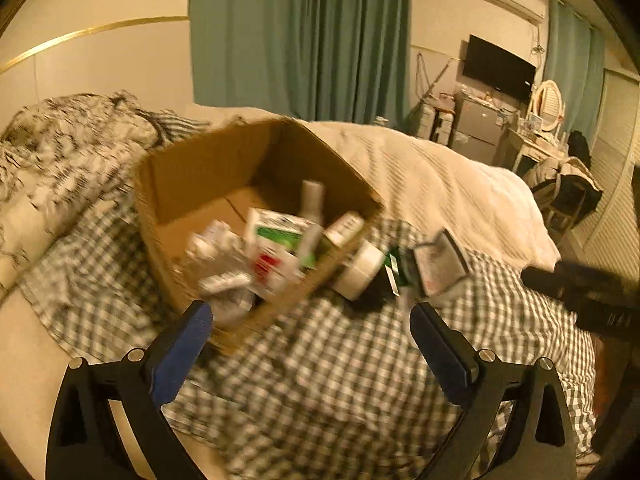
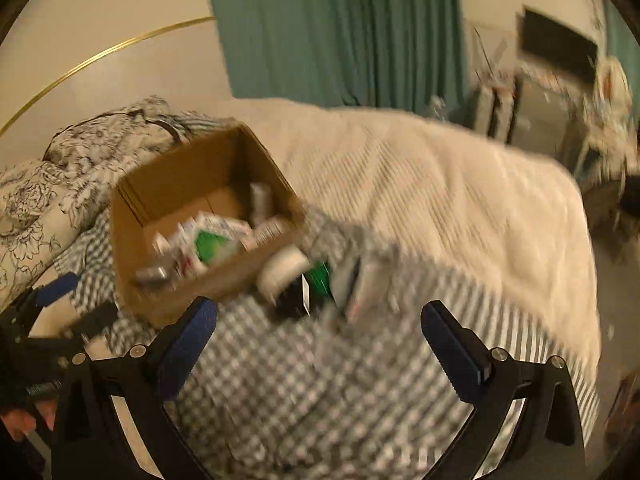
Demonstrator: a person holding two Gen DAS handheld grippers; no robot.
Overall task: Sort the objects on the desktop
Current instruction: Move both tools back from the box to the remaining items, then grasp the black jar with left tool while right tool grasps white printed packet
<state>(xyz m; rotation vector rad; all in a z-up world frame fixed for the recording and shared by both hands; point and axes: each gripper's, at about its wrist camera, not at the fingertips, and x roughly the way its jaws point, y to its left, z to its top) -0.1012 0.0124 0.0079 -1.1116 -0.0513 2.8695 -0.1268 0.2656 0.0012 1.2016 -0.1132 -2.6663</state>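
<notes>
Left gripper [image 1: 310,320]: jaws stood wide apart, nothing between them, above the checked cloth [image 1: 320,380].
Right gripper [image 2: 318,320]: jaws spread wide, holding nothing.
Box [image 1: 192,168]: cardboard, open, on the bed, part-filled with blurred packets and a small bottle.
Loose things: white jar [image 1: 358,274], a green packet and a dark pouch [image 1: 440,266] lay just beside the box.
Around: beige blanket [image 1: 440,184], teal curtain [image 1: 300,36].

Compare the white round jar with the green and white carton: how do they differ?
The white round jar lies on the checked cloth, outside the cardboard box; the green and white carton sits inside it. The jar is round and plain white; the carton is flat-sided with green print. Both are blurred.
</notes>
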